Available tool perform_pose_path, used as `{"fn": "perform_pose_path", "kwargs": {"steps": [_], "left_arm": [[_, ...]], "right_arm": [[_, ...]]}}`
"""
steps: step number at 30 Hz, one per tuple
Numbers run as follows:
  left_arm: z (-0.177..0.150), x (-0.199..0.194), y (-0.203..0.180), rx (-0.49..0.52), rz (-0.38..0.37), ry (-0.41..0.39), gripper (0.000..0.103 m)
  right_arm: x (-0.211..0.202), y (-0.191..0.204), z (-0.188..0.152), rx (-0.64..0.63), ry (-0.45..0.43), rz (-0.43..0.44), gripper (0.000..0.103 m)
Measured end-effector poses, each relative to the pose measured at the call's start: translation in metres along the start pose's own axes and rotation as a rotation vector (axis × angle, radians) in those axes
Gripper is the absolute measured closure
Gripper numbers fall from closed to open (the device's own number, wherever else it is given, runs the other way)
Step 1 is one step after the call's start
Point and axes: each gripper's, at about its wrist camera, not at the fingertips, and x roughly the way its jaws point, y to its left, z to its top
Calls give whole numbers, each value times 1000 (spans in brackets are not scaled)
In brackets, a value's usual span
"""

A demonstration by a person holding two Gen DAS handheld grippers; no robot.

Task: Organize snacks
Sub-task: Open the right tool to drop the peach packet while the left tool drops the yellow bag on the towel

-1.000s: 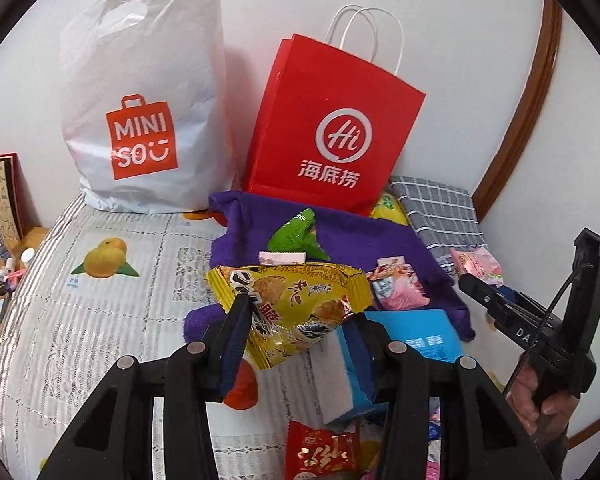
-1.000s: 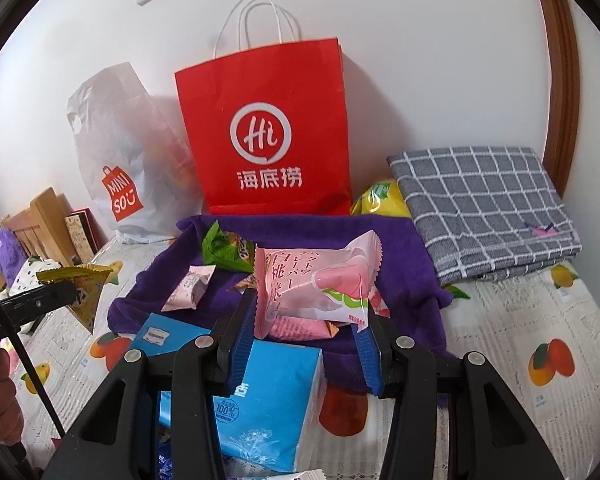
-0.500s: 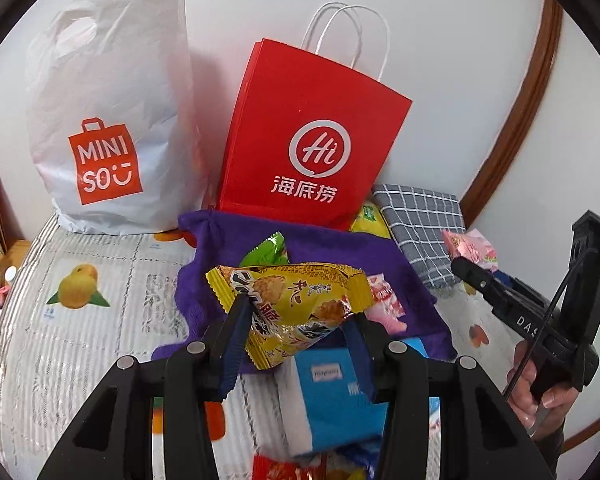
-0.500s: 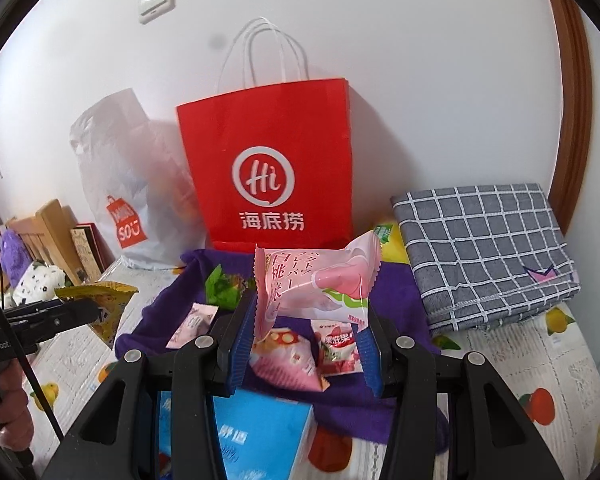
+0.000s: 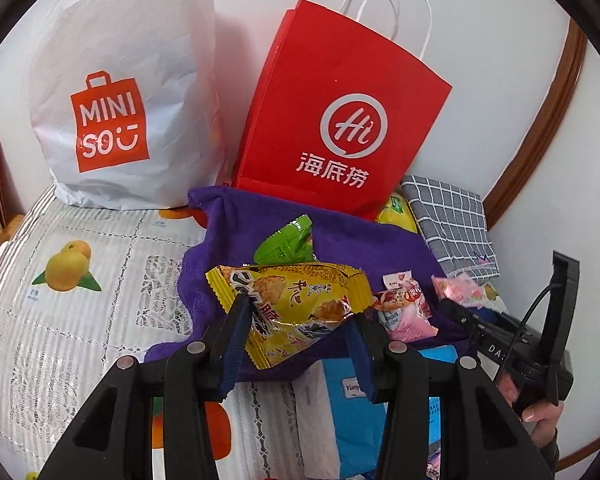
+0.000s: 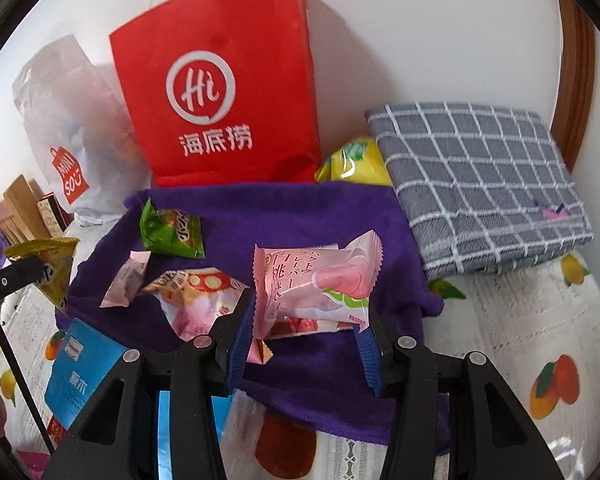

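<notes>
Now down lower over the purple towel (image 6: 292,220) than a moment ago, with the pink peach snack pack (image 6: 314,284) held between the blue pads of the right gripper (image 6: 304,320). Pinched at its two sides, hanging just above the towel, not lying on it yet. Looks close to being set down with the other snacks.

Held too, in the left gripper (image 5: 296,320): the yellow rice cracker bag (image 5: 292,304), squeezed tight at both sides, above the near edge of the same towel. Closer to the towel than before, and a bit lower.

Already lying on the towel: a green snack pack (image 6: 170,232), a small pale pink candy wrapper (image 6: 126,278), and a red and white snack bag (image 6: 196,296). So a little pile growing there, with two more about to join.

Just in front of the towel, a blue tissue pack (image 6: 82,380). Behind it, standing against the wall, a red paper bag (image 6: 220,80) and a white Miniso plastic bag (image 5: 116,92). Off to the right, a folded grey checked cloth (image 6: 484,184), with a yellow bag (image 6: 354,162) tucked beside it.
</notes>
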Motion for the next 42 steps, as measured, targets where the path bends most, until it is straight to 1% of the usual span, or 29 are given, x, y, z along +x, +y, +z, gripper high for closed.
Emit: {"fn": "perform_pose_path", "kwargs": {"steps": [4,9,12,18,20,22,23,25,29,33,42], "left_arm": [[0,0,2,-7,1,-4,59],[1,-1,5,-15,-5,-13,59],[1,1,5,-14,-4,-8,59],[-1,3,2,-4,-1,-3,59],[0,3,1,-5,-5,-4,59],[0,3,1,-8,-8,-6,59],[0,3,2,-10,-10,-7,59],[0,3,3,-13,-11,-8,59],[-1,5,3,-12,-8,-5,59],[0,7,1,-3,-5,-5,59],[6,20,-15,28,11,5,59]], "right_arm": [[6,0,-3,-6,18,-14,54],[11,3,-5,-9,44,-4,52],[12,5,-6,-21,43,-20,51],[12,5,-5,-26,43,-22,50],[12,6,-5,-36,44,-26,45],[11,8,-4,-46,43,-20,44],[10,9,-4,-50,44,-17,40],[7,10,-3,-56,36,-13,35],[-6,15,0,-66,-2,-11,32],[-20,15,4,-59,-39,19,32],[-37,7,8,-4,-76,74,32]]}}
